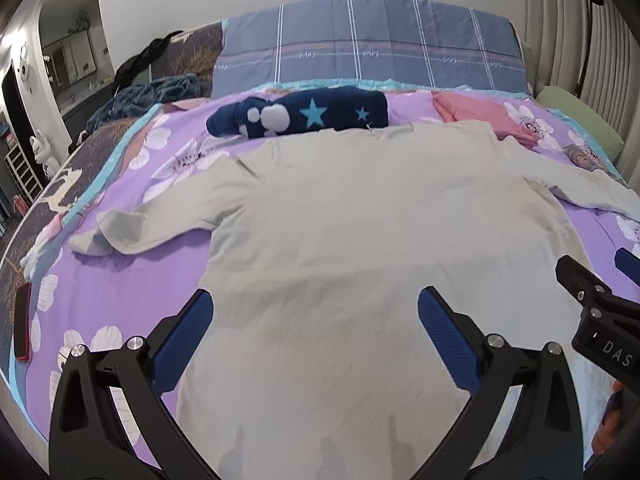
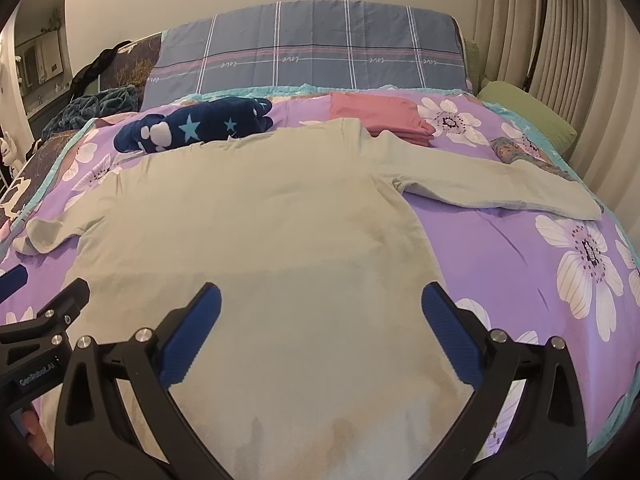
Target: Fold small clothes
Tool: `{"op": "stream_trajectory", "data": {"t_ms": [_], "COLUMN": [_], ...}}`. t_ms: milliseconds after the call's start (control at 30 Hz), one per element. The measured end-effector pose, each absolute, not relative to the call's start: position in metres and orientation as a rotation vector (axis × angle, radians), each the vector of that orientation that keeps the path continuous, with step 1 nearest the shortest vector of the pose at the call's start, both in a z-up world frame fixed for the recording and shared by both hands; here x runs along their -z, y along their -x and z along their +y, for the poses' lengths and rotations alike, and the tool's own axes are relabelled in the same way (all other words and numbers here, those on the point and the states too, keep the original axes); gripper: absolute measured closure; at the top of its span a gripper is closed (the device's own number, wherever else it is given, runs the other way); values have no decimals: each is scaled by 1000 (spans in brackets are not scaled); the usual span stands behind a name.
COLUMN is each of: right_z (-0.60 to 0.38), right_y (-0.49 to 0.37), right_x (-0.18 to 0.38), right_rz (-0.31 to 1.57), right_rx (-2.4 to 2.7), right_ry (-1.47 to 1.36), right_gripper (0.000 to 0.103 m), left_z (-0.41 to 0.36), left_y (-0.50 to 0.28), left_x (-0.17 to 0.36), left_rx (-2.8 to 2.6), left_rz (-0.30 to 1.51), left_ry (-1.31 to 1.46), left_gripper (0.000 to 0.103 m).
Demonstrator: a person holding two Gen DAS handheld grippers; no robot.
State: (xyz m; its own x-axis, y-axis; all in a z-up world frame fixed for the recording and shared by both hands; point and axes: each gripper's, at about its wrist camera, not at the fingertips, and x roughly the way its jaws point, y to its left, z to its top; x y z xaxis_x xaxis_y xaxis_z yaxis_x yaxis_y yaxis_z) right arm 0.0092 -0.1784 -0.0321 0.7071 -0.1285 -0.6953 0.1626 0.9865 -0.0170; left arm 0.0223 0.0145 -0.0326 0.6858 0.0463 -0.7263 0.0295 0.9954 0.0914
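A pale grey-green long-sleeved shirt (image 1: pixel 360 220) (image 2: pixel 260 220) lies spread flat on the purple flowered bedspread (image 1: pixel 100 280) (image 2: pixel 500 248), both sleeves stretched out to the sides. My left gripper (image 1: pixel 314 312) hovers open over the shirt's lower left part with nothing between its blue pads. Over the lower right part my right gripper (image 2: pixel 320 304) is open as well and holds nothing. Each gripper shows at the edge of the other's view, the right gripper (image 1: pixel 600 304) at the right edge and the left gripper (image 2: pixel 44 320) at the left edge.
A folded navy garment with stars (image 1: pixel 304 116) (image 2: pixel 200 124) and a folded pink garment (image 1: pixel 484 116) (image 2: pixel 380 118) lie beyond the shirt's collar. A blue plaid pillow (image 1: pixel 368 48) stands at the headboard, and a green pillow (image 2: pixel 528 116) lies far right. A red-edged phone (image 1: pixel 22 320) rests at the bed's left edge.
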Motion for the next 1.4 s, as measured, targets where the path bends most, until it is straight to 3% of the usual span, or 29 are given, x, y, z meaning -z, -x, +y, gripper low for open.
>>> {"op": "stream_trajectory", "data": {"t_ms": [1400], "right_z": [-170], "right_y": [-21], "right_x": [35], "right_rz": [789], "right_rx": [173], "right_ry": [-7], "right_gripper": [2], "left_z": [7], "left_y": [-21], "left_x": [37], "left_rx": [109], "left_rz": [809], "left_ry": [-61], "left_gripper": [1]}}
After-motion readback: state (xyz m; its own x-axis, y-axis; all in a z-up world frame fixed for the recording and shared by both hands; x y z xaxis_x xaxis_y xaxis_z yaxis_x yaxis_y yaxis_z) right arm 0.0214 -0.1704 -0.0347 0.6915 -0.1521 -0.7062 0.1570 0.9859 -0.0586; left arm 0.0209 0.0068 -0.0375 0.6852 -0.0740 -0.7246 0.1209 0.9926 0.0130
